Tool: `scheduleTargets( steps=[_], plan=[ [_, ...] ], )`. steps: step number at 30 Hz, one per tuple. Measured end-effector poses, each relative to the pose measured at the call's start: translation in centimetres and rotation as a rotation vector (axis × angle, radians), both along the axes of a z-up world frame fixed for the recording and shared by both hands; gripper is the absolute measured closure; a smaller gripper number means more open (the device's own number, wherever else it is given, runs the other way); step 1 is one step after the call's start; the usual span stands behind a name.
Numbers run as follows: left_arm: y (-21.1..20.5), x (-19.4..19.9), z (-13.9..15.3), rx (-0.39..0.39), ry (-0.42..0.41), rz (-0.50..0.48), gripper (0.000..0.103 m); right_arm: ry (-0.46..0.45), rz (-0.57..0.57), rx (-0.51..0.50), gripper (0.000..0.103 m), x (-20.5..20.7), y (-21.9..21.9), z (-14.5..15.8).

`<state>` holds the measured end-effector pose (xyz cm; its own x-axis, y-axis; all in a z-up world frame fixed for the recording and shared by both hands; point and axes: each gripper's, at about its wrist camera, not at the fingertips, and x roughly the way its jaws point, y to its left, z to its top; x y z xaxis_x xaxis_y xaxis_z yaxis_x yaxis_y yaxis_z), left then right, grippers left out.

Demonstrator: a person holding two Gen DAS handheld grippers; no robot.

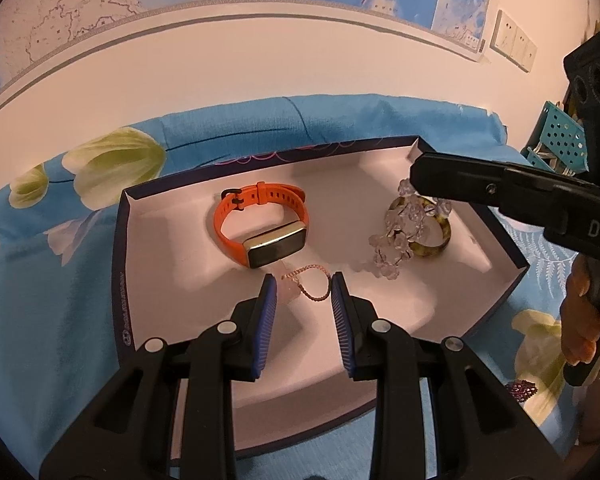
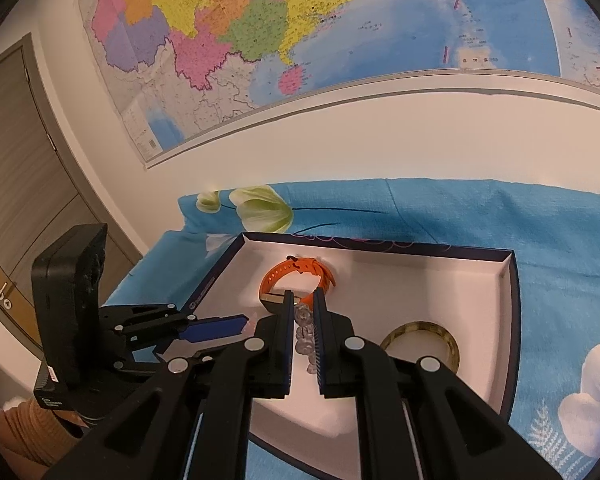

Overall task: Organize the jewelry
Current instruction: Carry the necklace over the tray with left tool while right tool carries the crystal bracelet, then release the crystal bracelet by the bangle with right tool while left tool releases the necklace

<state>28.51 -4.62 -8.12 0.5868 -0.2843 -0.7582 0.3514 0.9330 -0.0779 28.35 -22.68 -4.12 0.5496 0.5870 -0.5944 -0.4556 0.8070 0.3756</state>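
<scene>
A blue floral cloth (image 1: 52, 320) covers the surface, and on it sits a shallow white-lined box (image 1: 121, 264) with a dark rim, serving as the tray that gathers the jewelry. Inside it, toward the back, an orange smartwatch (image 1: 260, 226) stands on its band, and to the right lies an amber bangle (image 1: 432, 236), probably set apart so that pieces do not tangle. The right gripper (image 2: 302, 312) is closed narrowly on a clear bead bracelet (image 1: 400, 236), whose loops hang from its tips and drape over the bangle; it looks to be lowering the bracelet into the box. The left gripper (image 1: 304, 284) stands partly open with nothing pressed between its pads, its tips on either side of a thin pink chain (image 1: 312, 282) lying on the box floor just in front of the watch, seemingly poised to pick it up or nudge it. In the right wrist view the chain is nearly hidden behind the fingers and the bangle is half cut off. A small purple item (image 1: 521, 391) near the right hand's fingers (image 1: 580, 332) is too blurred to identify.
</scene>
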Motion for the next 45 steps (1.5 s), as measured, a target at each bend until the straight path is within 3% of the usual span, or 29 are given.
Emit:
scheduleTargets(
  steps=[38, 43, 45],
  plan=[
    [-0.2, 2.1, -1.8, 0.021, 0.053, 0.014, 0.073, 0.063, -0.026, -0.041, 0.095, 2.2, -0.5, -2.5],
    [0.1, 1.9, -1.5, 0.011, 0.043, 0.023, 0.073, 0.084, -0.042, -0.054, 0.091, 2.7, -0.9, -2.8],
    [0.3, 1.7, -1.2, 0.011, 0.032, 0.031, 0.072, 0.101, -0.055, -0.048, 0.079, 2.9, -1.6, -2.9]
  ],
)
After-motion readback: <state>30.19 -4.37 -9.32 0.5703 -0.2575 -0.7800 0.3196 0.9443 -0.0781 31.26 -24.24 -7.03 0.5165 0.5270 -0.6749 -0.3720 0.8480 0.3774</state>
